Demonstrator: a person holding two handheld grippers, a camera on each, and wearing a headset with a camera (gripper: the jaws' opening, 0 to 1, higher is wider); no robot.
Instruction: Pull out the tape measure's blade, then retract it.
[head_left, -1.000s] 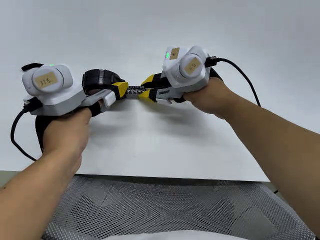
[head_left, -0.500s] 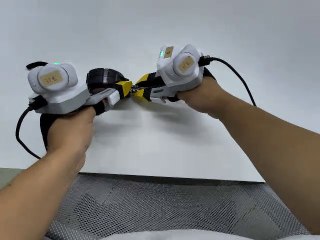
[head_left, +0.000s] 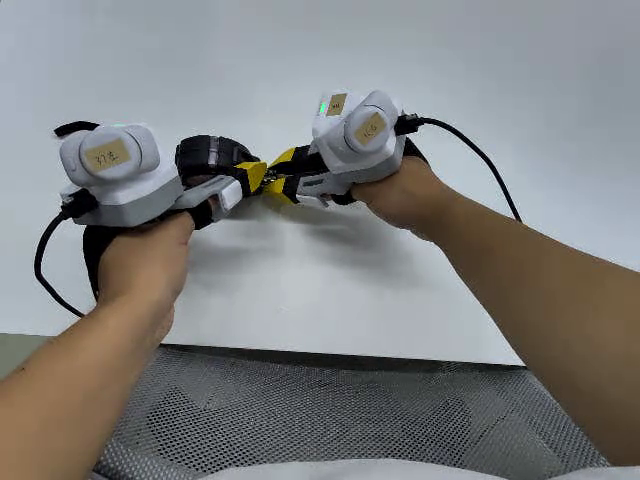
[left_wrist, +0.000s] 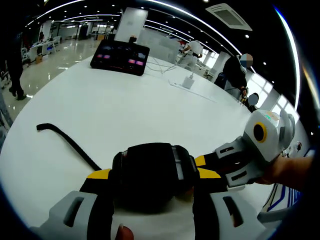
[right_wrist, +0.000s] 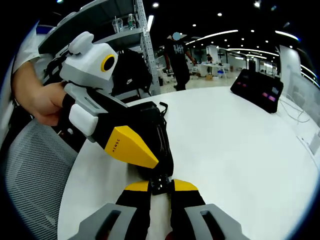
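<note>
Head view first. Shows both grippers raised over a white table (head_left: 300, 290), nose to nose. Left gripper (head_left: 236, 181) clenched on a black tape measure (head_left: 207, 157), with the case wedged between the yellow-tipped jaws. Right gripper (head_left: 279, 177) pinched on the blade (head_left: 268, 180) (only a short stub of it out of the case), its tips just beside the left gripper's. Left hand (head_left: 140, 262) and right hand (head_left: 405, 192) wrapped around the handles. Black cable (head_left: 470, 150) trailing off the back of the right gripper. Mesh chair (head_left: 300, 410) at the near edge of the table.

Left gripper view next. Looks along the jaws at the tape measure (left_wrist: 152, 172), gripped on both sides and held off the table. Right gripper coming in from the right, one yellow tip close against the case. Thin black strap (left_wrist: 65, 141) reaching out to the left from beside the case. Dark panel (left_wrist: 120, 56) lying far back on the table.

Right gripper view last. Jaws closed tight on the end of the blade (right_wrist: 160, 185), right at the mouth of the case. Left gripper slanting in from the upper left, with one yellow tip laid across the tape measure (right_wrist: 156, 131).
</note>
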